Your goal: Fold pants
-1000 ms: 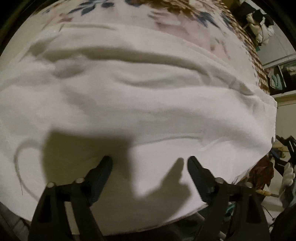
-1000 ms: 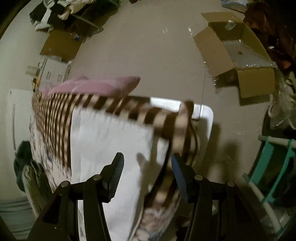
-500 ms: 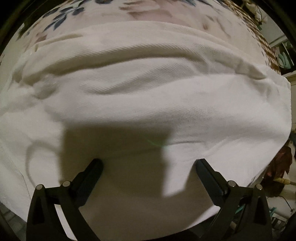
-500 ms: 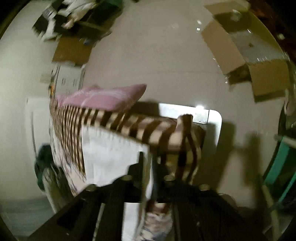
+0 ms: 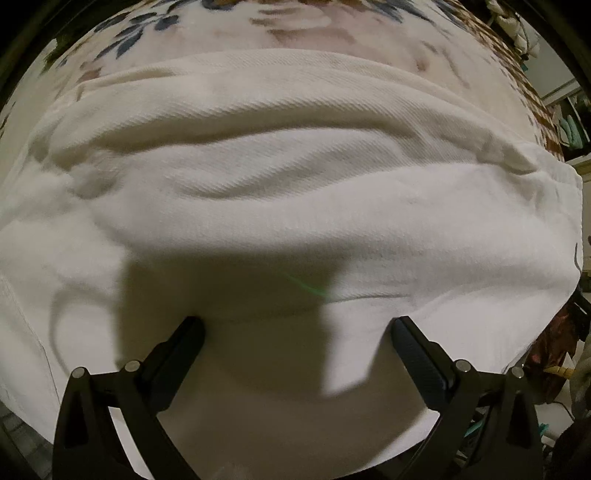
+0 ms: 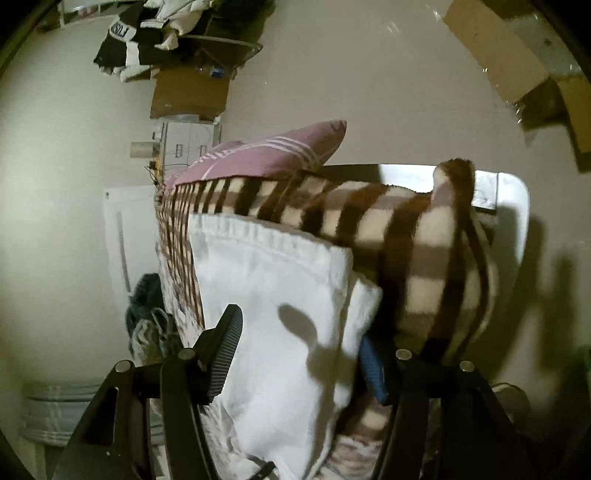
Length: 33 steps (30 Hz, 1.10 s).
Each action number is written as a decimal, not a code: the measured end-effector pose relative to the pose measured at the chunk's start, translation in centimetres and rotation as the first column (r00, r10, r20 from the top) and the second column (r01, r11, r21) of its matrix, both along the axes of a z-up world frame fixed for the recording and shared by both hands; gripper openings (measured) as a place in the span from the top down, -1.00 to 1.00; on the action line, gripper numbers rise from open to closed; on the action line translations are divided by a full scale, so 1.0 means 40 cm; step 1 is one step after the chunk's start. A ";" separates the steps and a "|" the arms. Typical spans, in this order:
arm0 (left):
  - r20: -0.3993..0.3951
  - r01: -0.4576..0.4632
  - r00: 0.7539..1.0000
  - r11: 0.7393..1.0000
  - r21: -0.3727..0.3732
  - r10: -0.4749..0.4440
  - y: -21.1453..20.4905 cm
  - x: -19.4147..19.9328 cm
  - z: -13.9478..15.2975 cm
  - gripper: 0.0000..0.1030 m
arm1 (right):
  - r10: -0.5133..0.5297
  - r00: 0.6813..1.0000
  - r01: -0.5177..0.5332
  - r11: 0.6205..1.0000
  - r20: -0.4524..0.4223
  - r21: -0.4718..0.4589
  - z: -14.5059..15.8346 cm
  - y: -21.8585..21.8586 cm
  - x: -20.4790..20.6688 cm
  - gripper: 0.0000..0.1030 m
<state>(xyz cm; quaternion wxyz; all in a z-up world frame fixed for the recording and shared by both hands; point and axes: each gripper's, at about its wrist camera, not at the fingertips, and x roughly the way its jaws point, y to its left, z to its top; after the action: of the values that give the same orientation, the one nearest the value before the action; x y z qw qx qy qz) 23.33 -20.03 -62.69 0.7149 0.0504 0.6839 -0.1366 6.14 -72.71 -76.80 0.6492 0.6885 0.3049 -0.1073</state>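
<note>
The white pants [image 5: 295, 192] lie spread over a floral sheet and fill most of the left wrist view, with long soft creases across them. My left gripper [image 5: 295, 332] is open just above the cloth, its fingers wide apart and empty. In the right wrist view the white pants [image 6: 273, 295] hang over the bed's end, hem edge at the top. My right gripper [image 6: 301, 350] is open, with its left finger over the cloth and its blue-padded right finger [image 6: 371, 369] partly behind the pants' right edge.
A brown-and-cream checked blanket [image 6: 424, 258] is bunched right of the pants, with a pink striped pillow [image 6: 266, 155] behind it. Cardboard boxes [image 6: 517, 62] and a pile of clothes [image 6: 155, 33] sit on the floor. The floral sheet [image 5: 295, 29] lies beyond the pants.
My left gripper has moved closer over the pants and stayed open. My right gripper shut half a second ago and is open again now, closer to the pants' edge.
</note>
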 end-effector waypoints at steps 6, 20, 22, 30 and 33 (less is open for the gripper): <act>0.013 -0.036 0.999 0.999 -0.011 0.037 0.001 0.017 0.002 -1.00 | 0.042 0.991 -0.039 0.999 0.129 -0.022 -0.015 0.011 0.033 -0.21; 0.108 -0.088 0.989 0.983 -0.159 0.106 0.017 -0.001 0.144 -1.00 | 0.173 0.985 -0.159 0.930 0.013 -0.333 0.246 0.136 0.115 0.84; 0.125 -0.104 0.983 0.974 -0.204 0.131 0.043 -0.006 0.186 -1.00 | 0.215 0.976 -0.191 0.909 0.024 -0.370 0.314 0.187 0.126 0.85; 0.144 -0.188 0.961 0.938 -0.291 0.237 0.221 -0.031 0.279 -1.00 | 0.447 0.894 -0.384 0.797 0.027 -0.466 0.487 0.507 0.245 0.85; 0.146 -0.227 0.949 0.928 -0.295 0.278 0.292 -0.041 0.295 -1.00 | 0.547 0.837 -0.480 0.739 0.004 -0.473 0.470 0.671 0.288 0.85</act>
<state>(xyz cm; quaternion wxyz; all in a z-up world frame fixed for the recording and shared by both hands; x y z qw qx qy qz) 21.69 -8.35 -50.90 0.7871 -0.1256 0.5894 -0.1313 17.64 -45.88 -57.99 0.8155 0.4122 0.4021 0.0577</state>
